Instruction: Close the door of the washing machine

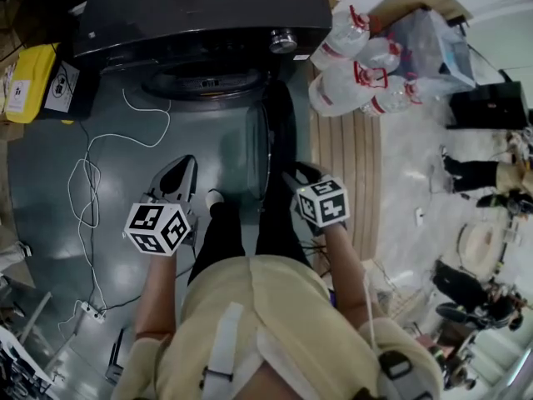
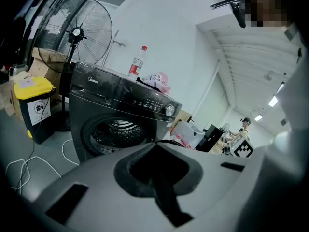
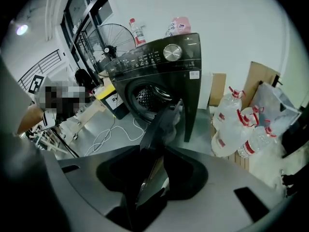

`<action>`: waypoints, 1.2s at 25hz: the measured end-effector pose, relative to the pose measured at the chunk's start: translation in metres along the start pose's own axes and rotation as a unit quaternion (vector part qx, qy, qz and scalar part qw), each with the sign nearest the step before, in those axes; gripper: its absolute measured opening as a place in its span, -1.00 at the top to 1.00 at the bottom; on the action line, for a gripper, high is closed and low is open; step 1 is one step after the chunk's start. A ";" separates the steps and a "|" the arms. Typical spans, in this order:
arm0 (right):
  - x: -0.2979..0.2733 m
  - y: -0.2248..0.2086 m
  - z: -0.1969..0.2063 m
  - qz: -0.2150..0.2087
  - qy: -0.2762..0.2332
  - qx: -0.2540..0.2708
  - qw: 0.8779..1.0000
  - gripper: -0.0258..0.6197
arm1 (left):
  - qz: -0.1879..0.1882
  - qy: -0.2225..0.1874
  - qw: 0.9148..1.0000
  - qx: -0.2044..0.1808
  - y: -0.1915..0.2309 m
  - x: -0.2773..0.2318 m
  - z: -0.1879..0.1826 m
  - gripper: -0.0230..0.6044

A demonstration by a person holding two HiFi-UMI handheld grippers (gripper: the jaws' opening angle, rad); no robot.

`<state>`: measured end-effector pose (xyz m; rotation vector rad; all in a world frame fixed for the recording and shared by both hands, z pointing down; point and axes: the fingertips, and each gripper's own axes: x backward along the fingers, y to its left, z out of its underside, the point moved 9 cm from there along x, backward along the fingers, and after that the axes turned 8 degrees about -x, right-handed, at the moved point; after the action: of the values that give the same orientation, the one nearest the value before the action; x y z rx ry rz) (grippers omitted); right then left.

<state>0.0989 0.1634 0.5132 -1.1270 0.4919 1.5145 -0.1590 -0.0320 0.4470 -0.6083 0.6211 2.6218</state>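
Both grippers are held before the washer (image 1: pixel 200 11). The open door (image 3: pixel 164 124) stands edge-on, its rim pinched by the right gripper (image 3: pixel 152 180) fingers; the opening (image 3: pixel 147 98) lies ahead-left. The left gripper (image 2: pixel 157 180) fingers are pressed together, empty.

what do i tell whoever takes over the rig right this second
The left tool is shut and empty, held in front of the washing machine.
The right tool is shut on the free edge of the door.
The door stands wide open, swung out toward the person, and the drum opening is exposed.
Done: door gripped.
Left: swing it to the machine front and press until it latches.
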 end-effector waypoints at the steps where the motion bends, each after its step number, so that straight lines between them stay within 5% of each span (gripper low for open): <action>1: -0.002 0.004 -0.001 0.000 0.002 -0.003 1.000 0.44 | -0.003 -0.002 1.000 0.001 0.003 0.003 0.000 0.91; 30: -0.065 0.124 -0.035 0.072 -0.091 -0.180 0.977 0.42 | -0.076 -0.042 0.995 0.039 0.077 0.114 0.038 0.91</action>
<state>-0.0073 0.0664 0.5188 -1.2324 0.1788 1.8653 -0.3012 -0.0481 0.4479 -0.4976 0.6230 2.4556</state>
